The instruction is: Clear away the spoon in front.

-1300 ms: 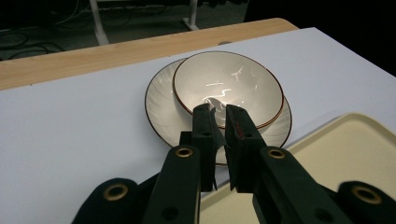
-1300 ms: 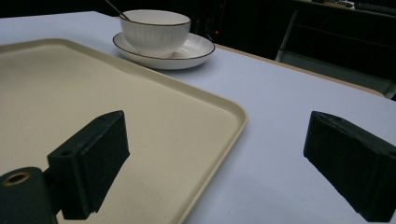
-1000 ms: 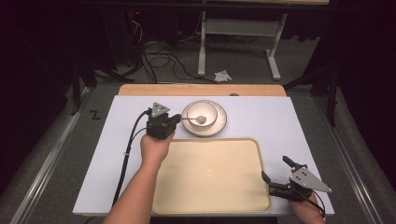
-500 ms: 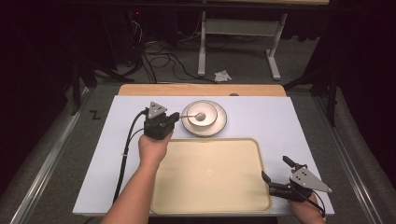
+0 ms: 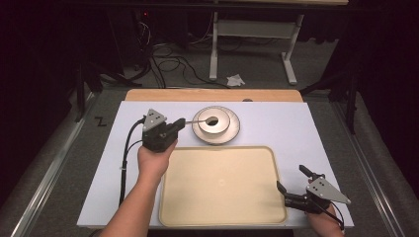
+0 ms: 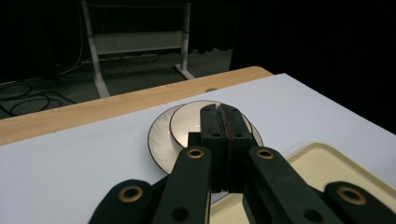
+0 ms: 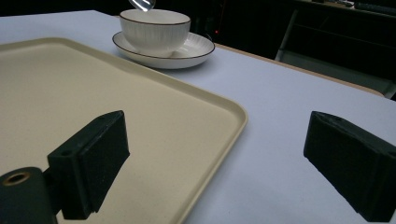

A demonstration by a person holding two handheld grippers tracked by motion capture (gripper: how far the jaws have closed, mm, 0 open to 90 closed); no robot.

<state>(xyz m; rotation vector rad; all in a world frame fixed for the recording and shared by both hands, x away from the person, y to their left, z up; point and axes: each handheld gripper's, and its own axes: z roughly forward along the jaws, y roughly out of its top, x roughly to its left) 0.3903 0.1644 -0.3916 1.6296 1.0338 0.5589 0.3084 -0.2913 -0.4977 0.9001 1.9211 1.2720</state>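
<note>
A white ribbed bowl [image 5: 221, 119] [image 7: 154, 30] stands on a white saucer [image 5: 232, 132] [image 7: 189, 52] at the back middle of the table. My left gripper [image 5: 180, 122] [image 6: 219, 109] is just left of it, shut on the handle of a metal spoon [image 5: 195, 120]. The spoon's head reaches over the bowl; its tip [image 7: 142, 3] hangs above the rim. A cream tray [image 5: 222, 187] [image 7: 93, 93] lies empty in front of the saucer. My right gripper [image 5: 290, 177] [image 7: 217, 140] is open at the tray's near right corner, holding nothing.
The white table top [image 5: 296, 128] has a wooden strip [image 5: 212, 95] along its far edge. Beyond it are a metal stand [image 5: 252, 44], floor cables [image 5: 168, 64] and a crumpled paper [image 5: 235, 80]. The left gripper's cable [image 5: 126, 153] trails down the table's left side.
My left gripper has drawn slightly to the left with the spoon, whose head stays over the bowl. The right gripper has not moved.
</note>
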